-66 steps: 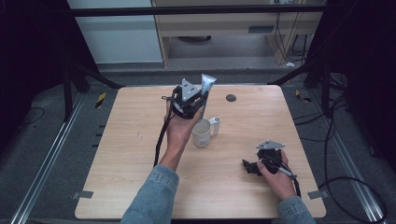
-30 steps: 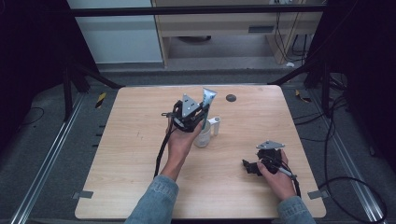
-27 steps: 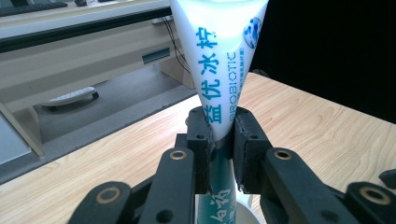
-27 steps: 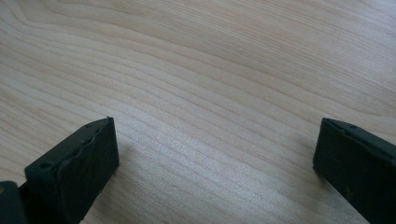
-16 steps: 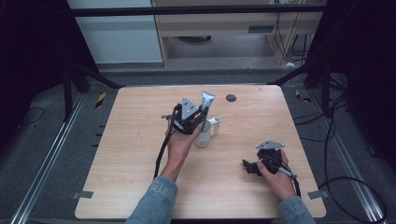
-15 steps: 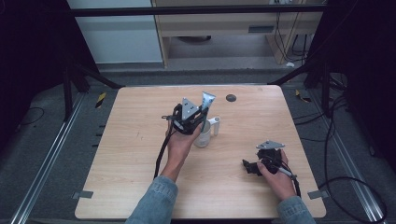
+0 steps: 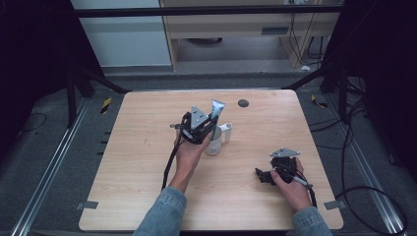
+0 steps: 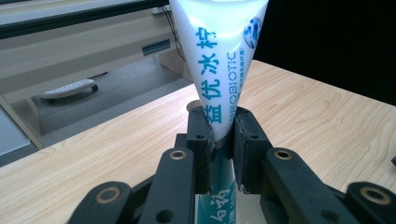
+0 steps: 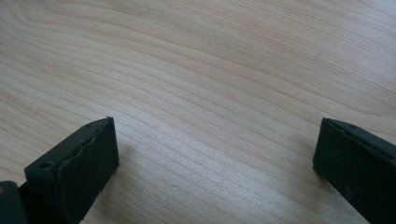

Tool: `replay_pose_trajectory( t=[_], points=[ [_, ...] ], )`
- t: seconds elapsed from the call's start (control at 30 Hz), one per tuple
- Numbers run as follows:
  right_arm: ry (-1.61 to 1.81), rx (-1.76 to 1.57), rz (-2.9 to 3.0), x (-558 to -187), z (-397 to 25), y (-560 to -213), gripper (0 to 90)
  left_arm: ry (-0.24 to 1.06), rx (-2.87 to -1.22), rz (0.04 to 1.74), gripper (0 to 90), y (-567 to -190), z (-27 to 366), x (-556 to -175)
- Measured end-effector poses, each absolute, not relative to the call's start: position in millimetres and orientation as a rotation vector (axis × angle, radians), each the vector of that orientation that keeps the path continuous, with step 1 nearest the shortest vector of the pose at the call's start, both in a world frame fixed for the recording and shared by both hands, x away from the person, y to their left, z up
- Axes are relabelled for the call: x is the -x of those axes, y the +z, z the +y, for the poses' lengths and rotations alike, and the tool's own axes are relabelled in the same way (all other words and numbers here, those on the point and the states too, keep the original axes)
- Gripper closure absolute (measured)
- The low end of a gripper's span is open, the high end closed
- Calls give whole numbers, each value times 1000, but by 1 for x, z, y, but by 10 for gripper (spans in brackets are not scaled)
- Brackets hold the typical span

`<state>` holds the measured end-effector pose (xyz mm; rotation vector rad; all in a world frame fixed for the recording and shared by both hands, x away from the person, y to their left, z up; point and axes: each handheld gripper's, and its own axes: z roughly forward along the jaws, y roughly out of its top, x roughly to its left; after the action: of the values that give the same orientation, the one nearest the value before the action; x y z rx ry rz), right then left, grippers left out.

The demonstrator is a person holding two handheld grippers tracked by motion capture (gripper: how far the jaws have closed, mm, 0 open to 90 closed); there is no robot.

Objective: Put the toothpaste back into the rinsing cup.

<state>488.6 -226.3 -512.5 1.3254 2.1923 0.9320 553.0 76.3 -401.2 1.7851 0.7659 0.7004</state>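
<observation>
My left gripper (image 7: 208, 126) is shut on a white toothpaste tube (image 7: 217, 108) with teal lettering, held upright with its flat crimped end on top. In the left gripper view the tube (image 8: 223, 56) rises between the two black jaws of the left gripper (image 8: 223, 140), and its teal lower part drops below them. A white mug (image 7: 215, 146) with its handle (image 7: 227, 132) to the right stands on the table right under this gripper, partly hidden by it. My right gripper (image 7: 264, 176) rests low at the front right; in its own view the right gripper (image 9: 215, 154) is open over bare wood.
The wooden table (image 7: 147, 196) has a small black round disc (image 7: 243, 103) near its far edge. The left gripper's cable (image 7: 169, 164) trails along the forearm. Dark floor, rails and loose cables surround the table; a cabinet stands beyond it.
My left gripper has carried the tube from the far middle of the table toward the person and lower, so it now hangs over the mug. The right gripper has not moved.
</observation>
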Motion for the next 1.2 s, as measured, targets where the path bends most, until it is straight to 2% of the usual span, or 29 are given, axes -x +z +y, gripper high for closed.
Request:
replay_pose_trajectory(
  t=[1.2],
  points=[
    [933,-1328,2192,-489,-226,-513,4,701,-1817,761,782,-419,76,-551]
  ],
)
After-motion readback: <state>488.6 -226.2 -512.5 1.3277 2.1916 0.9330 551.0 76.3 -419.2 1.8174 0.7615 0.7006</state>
